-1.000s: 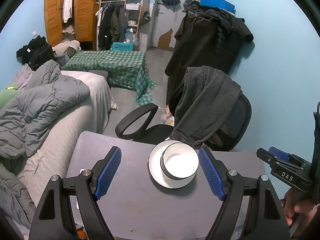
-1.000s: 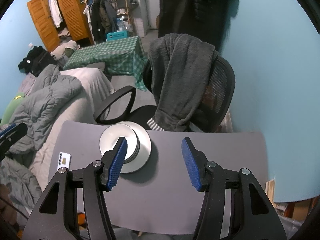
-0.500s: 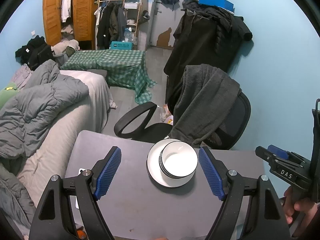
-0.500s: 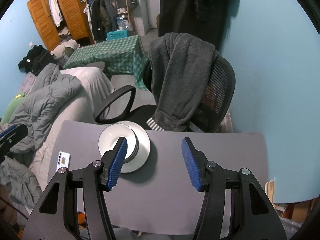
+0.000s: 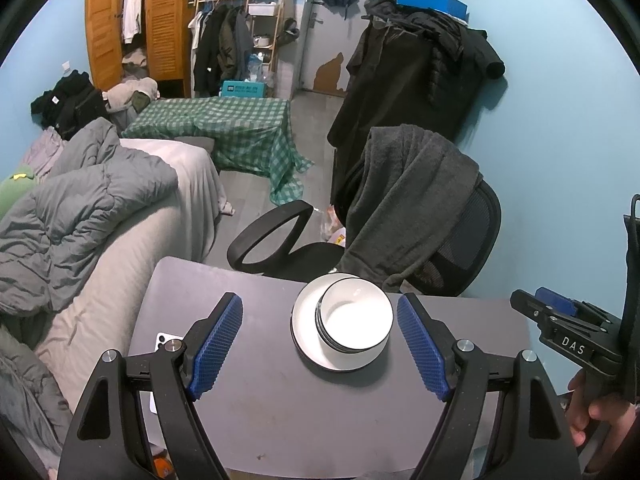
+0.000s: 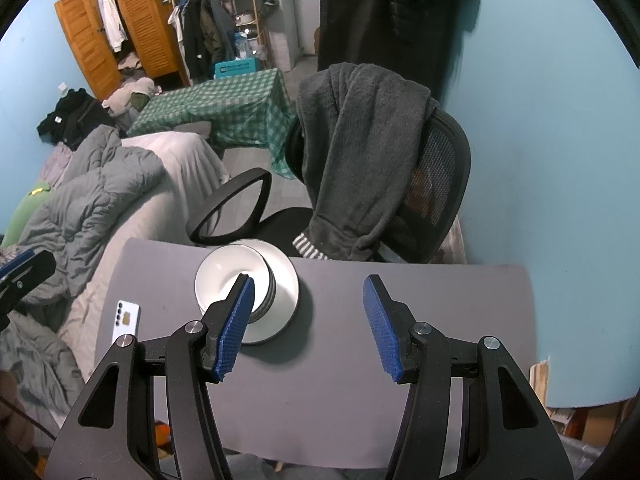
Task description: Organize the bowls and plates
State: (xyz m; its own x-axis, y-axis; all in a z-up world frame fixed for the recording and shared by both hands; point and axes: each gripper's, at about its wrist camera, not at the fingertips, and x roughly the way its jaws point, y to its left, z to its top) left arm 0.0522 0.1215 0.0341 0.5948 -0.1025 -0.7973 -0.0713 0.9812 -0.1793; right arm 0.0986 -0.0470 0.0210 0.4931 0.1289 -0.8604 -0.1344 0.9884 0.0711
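Left wrist view, read from left to right: I see a white phone [image 5: 160, 344] lying near the left edge of the grey table [image 5: 280, 408], partly behind the left pad. My left gripper [image 5: 320, 346] hangs above the table with its jaws wide apart and nothing between the blue pads. Past the gap, toward the far edge of the table, sits the white plate [image 5: 306, 340] with a stack of white bowls [image 5: 354, 318] standing on it, set toward the plate's right side; the bowl rims are dark. Behind the table stands an office chair [image 5: 464, 248] with a grey garment [image 5: 404, 192] draped over its back. At the far right, a hand [image 5: 596, 412] holds the body of the other tool. Right wrist view, same order: the phone [image 6: 127, 318] lies at the left side of the table [image 6: 440, 300], then the plate [image 6: 286, 280] and bowls [image 6: 226, 276], partly covered by the left pad. My right gripper [image 6: 308, 320] has its jaws apart and empty, positioned over bare table to the right of the stack.
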